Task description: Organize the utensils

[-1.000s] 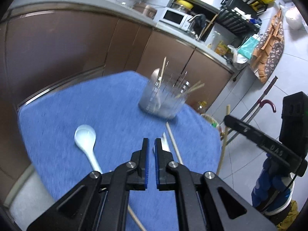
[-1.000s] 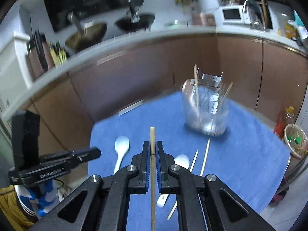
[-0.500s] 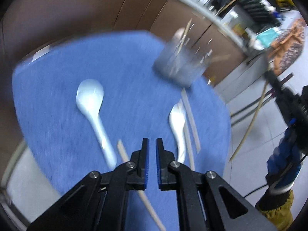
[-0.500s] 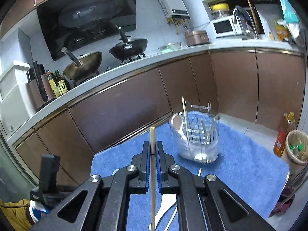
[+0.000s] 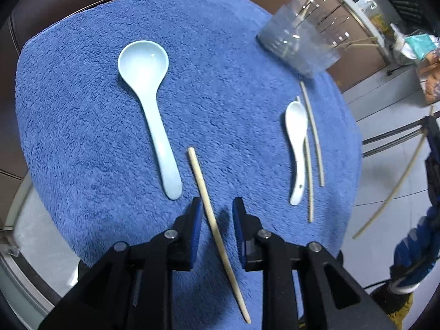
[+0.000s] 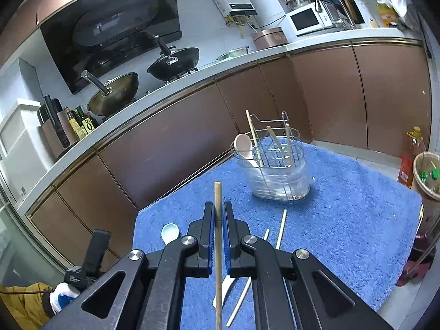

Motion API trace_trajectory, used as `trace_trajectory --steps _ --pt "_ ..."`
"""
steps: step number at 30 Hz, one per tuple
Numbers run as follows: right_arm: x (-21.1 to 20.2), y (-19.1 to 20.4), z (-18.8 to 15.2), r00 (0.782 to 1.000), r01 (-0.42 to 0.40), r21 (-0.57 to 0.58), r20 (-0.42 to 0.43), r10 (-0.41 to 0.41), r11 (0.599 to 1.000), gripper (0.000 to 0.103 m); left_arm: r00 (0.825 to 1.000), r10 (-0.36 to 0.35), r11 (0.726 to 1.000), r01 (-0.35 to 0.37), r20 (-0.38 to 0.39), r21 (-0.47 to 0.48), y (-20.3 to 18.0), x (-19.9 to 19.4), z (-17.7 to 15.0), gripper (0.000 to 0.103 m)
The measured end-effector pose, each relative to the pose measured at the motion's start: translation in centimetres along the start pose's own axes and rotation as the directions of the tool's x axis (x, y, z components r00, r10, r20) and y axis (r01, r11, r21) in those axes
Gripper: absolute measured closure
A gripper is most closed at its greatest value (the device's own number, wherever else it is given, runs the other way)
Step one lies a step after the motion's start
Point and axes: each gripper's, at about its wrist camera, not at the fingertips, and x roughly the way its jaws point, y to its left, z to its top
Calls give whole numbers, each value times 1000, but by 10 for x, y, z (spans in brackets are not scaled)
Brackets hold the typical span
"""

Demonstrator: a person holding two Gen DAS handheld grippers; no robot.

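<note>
My left gripper [image 5: 215,207] is open, low over the blue towel [image 5: 82,126], its jaws either side of a wooden chopstick [image 5: 205,192] lying there. A large pale blue spoon [image 5: 150,96] lies to its left. A small white spoon [image 5: 298,143] and two chopsticks [image 5: 313,132] lie to the right. The clear utensil holder [image 5: 299,41] stands at the far right. My right gripper [image 6: 218,217] is shut on a chopstick [image 6: 217,200], held above the towel [image 6: 357,214], short of the holder [image 6: 277,170], which holds a spoon and chopsticks.
Brown cabinets [image 6: 178,148] and a counter with woks [image 6: 115,90] lie behind the table. A wastebasket [image 6: 429,176] and an oil bottle [image 6: 412,154] stand on the floor at the right. The towel's edges drop off close on all sides.
My left gripper has dropped toward the towel and opened around the lying chopstick. My right gripper has risen and drawn back with its chopstick, level with the holder.
</note>
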Motion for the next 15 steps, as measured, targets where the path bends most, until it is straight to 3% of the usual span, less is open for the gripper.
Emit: trace_trajectory --steps 2,8,11,15 --pt "-3 -5 -2 1000 -2 11 4 2 1000 97 999 43 999 -43 -9 1 -2 5 4 82" --pt "-6 -12 -4 1000 -3 27 8 3 1000 97 996 84 996 -83 -27 29 -9 16 14 84" --pt "-6 -12 -6 1000 -3 28 6 3 1000 97 993 115 992 -114 -20 49 -15 20 16 95" --pt "-6 -9 -6 1000 1 22 0 -1 1000 97 997 78 995 -79 21 64 -21 16 13 99"
